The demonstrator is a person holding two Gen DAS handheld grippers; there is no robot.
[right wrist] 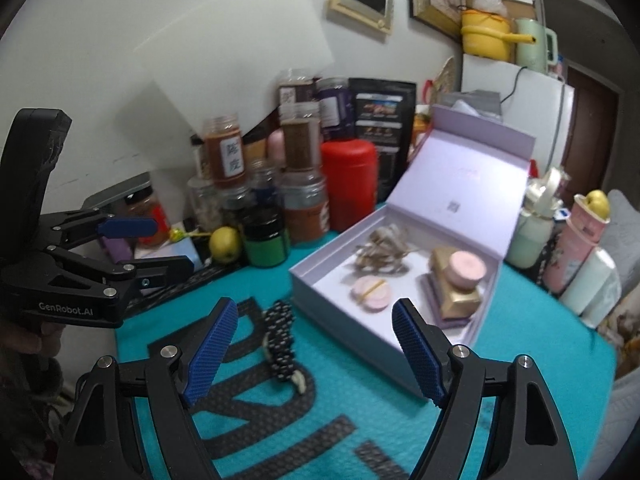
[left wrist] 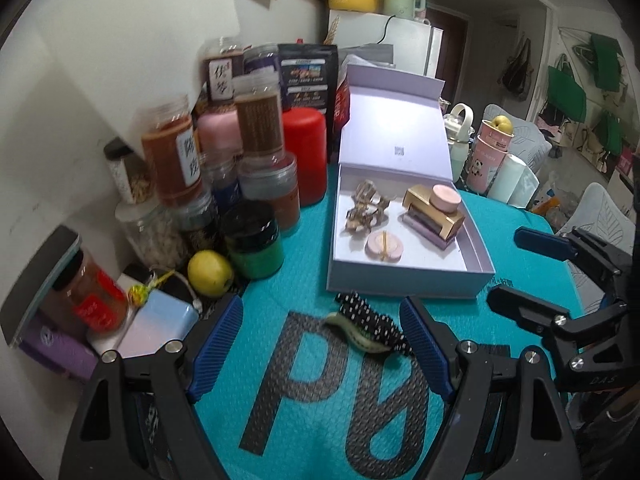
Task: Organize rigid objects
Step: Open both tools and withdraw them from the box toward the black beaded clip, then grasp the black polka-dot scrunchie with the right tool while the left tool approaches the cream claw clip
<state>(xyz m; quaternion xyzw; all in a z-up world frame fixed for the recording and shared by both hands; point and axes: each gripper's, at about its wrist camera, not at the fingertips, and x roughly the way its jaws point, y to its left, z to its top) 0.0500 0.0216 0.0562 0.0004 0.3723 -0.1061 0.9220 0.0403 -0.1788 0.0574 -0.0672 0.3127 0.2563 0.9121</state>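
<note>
– Where the teal mat [left wrist: 304, 280] meets the wall, what stands there?

– A crowd of jars: a red canister [left wrist: 304, 152], a green jar with a black lid [left wrist: 256, 240], tall spice jars with labels, and a yellow-green apple [left wrist: 210, 274] at their foot near the mat's left edge.

– And the box?

– A lavender gift box [left wrist: 408, 280] lies open toward the mat's far right part, its lid [left wrist: 396, 124] standing up behind the tray. Inside lie a beige claw clip [left wrist: 366, 210] at the far left, a round pink piece with a gold bar [left wrist: 385, 245] at the near side, and a gold box with a pink round jar on top [left wrist: 434, 210] at the right.

– What lies outside it?

– A black hair clip with white dots [left wrist: 372, 320], on the mat just before the box's near wall, over the dark printed letters. A greenish curved piece [left wrist: 356, 332] rests against it.

– How do the grippers stand?

– The left gripper [left wrist: 322, 350] is spread wide with nothing between its blue pads; the dotted clip lies on the mat ahead of it, closer to the right finger. The right gripper [right wrist: 314, 350] is spread wide too, empty, hovering over the mat with the dotted clip [right wrist: 280, 340] ahead of its left finger and the box's near corner by its right one. Neither touches anything.
</note>
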